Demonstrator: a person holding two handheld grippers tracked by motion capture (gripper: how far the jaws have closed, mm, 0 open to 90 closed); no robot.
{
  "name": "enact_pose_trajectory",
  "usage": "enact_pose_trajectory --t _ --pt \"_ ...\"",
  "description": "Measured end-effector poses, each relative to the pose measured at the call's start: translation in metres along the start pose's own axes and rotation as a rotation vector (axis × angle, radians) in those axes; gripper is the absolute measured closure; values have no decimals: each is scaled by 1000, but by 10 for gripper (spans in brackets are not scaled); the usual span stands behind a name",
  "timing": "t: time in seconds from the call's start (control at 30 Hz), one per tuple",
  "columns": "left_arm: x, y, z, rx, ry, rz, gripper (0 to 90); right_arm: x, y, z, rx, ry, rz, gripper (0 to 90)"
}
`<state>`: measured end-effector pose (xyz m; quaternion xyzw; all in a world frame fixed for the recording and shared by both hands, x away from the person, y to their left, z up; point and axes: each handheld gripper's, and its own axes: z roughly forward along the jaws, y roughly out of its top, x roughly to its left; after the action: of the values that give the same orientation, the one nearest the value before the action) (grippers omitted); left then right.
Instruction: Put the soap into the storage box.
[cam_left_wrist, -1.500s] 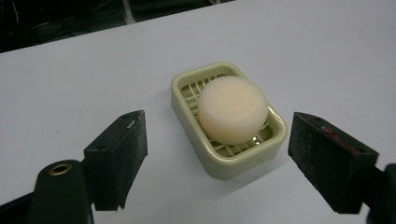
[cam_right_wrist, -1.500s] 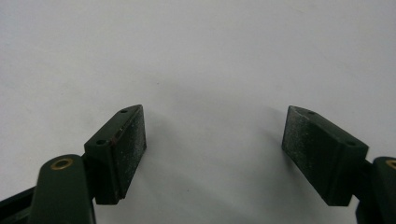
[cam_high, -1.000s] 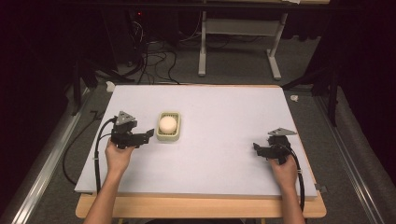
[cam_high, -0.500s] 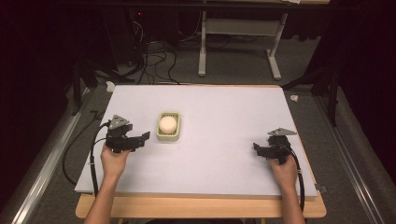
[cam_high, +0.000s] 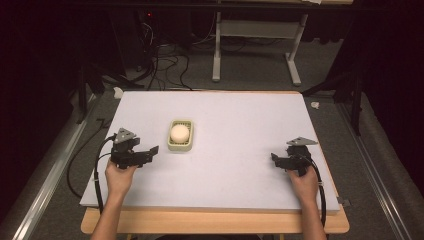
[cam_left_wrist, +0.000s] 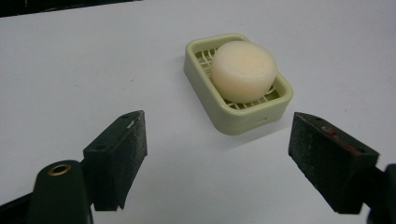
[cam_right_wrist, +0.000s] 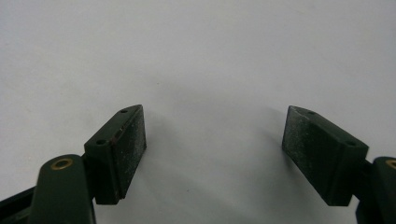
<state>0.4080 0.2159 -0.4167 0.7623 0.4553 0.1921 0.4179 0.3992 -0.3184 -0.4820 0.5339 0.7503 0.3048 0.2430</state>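
Observation:
A pale green slatted soap dish (cam_high: 173, 145) (cam_left_wrist: 208, 100) sits left of the table's middle, and a round cream soap bar (cam_high: 179, 132) (cam_left_wrist: 243, 71) lies in it. My left gripper (cam_high: 145, 151) (cam_left_wrist: 219, 158) hovers a short way to the dish's left and nearer the person, open, with nothing between its jaws. In the left gripper view the dish lies just beyond the jaws. My right gripper (cam_high: 276, 159) (cam_right_wrist: 215, 154) rests low at the table's right, open over bare white surface.
The white tabletop (cam_high: 235, 125) lies on a wooden board (cam_high: 210, 222) whose front edge shows. Cables trail from both grippers off the table sides. A desk frame (cam_high: 255, 47) and tangled cables (cam_high: 160, 57) stand on the floor behind.
My left gripper has drawn back from the soap dish, toward the left and the person. The right gripper has stayed put.

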Motion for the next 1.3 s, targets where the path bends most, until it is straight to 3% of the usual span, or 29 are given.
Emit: enact_pose_trajectory --t 0.73,1.3 --pt "3 -18 -2 19 -2 -31 201 0 0 0 -1 -1 -1 223" --pt "11 -30 8 61 48 -45 202 0 0 0 1 4 6 223"
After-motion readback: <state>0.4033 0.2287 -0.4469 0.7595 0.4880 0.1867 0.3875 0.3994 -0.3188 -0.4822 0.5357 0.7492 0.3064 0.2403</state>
